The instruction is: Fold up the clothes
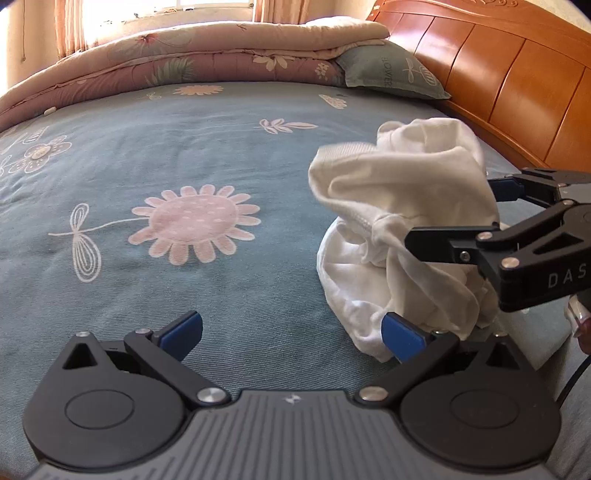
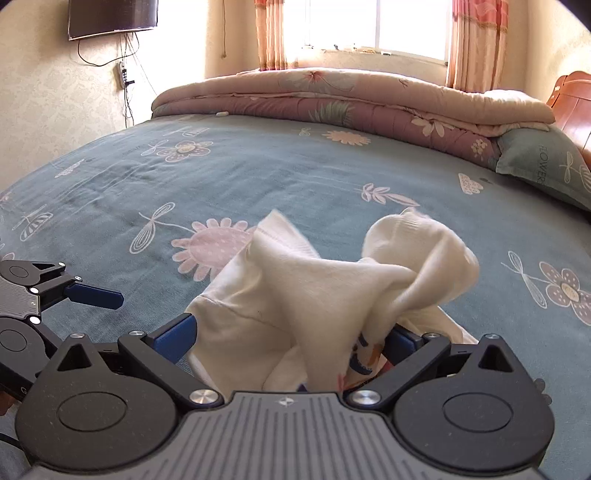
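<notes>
A crumpled white garment (image 1: 399, 236) lies bunched on the blue flowered bedsheet (image 1: 184, 155), at the right of the left wrist view. My left gripper (image 1: 295, 328) is open and empty, its right finger pad (image 1: 402, 334) touching the garment's lower edge. My right gripper (image 1: 454, 218) reaches in from the right with its jaws spread wide around the cloth. In the right wrist view the garment (image 2: 314, 295) fills the space between the open fingers of my right gripper (image 2: 288, 336), draped over the right one. A coloured print shows on the cloth near the right finger.
A folded pink and beige quilt (image 1: 192, 55) lies along the far side of the bed, with a blue-green pillow (image 1: 391, 70) beside it. A wooden headboard (image 1: 498, 74) runs along the right. A window with curtains (image 2: 376, 26) and a wall screen (image 2: 110, 16) stand beyond.
</notes>
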`<state>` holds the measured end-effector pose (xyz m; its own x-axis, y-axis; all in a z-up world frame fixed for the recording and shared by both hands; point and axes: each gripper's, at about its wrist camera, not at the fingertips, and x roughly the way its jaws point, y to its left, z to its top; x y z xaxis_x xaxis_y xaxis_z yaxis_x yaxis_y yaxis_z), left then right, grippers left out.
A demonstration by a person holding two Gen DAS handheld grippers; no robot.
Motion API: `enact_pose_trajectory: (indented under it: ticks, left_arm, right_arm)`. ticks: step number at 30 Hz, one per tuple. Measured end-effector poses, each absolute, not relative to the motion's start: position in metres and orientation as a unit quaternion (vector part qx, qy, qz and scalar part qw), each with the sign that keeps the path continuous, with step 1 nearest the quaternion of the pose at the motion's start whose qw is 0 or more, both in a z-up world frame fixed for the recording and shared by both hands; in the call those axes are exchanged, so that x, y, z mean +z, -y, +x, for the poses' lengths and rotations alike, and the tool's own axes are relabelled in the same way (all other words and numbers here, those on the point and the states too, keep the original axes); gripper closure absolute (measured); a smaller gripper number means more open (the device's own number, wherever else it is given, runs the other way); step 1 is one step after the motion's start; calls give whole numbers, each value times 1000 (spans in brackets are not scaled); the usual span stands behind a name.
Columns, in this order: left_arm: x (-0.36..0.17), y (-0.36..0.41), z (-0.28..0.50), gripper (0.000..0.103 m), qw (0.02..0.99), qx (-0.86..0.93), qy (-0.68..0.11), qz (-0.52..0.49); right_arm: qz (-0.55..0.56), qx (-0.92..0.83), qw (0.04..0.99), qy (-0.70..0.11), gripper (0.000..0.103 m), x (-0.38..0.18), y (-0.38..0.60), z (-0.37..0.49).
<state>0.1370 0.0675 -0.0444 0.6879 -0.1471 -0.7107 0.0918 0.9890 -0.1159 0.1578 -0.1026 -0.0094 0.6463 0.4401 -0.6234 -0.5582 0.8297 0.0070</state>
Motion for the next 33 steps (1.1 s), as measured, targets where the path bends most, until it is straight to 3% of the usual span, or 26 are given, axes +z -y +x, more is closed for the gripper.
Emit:
enact_pose_trajectory:
  ticks: [10, 20, 25, 33]
  left_arm:
    - [-31, -28, 144, 1, 920, -150, -356, -65]
    - [-47, -29, 163, 1, 921, 10, -389, 9]
    - [-33, -55, 160, 1, 923, 13, -381, -52]
    - [-54, -14, 159, 1, 905, -57, -412, -88]
  right_arm:
    - [-48, 181, 923, -336, 0, -14, 174, 129]
    - [-27, 130, 929, -346, 0, -24, 208, 111]
    - [-23, 134, 929, -344, 0, -27, 206, 112]
    - [-25, 143, 928, -344, 0, -28, 199, 109]
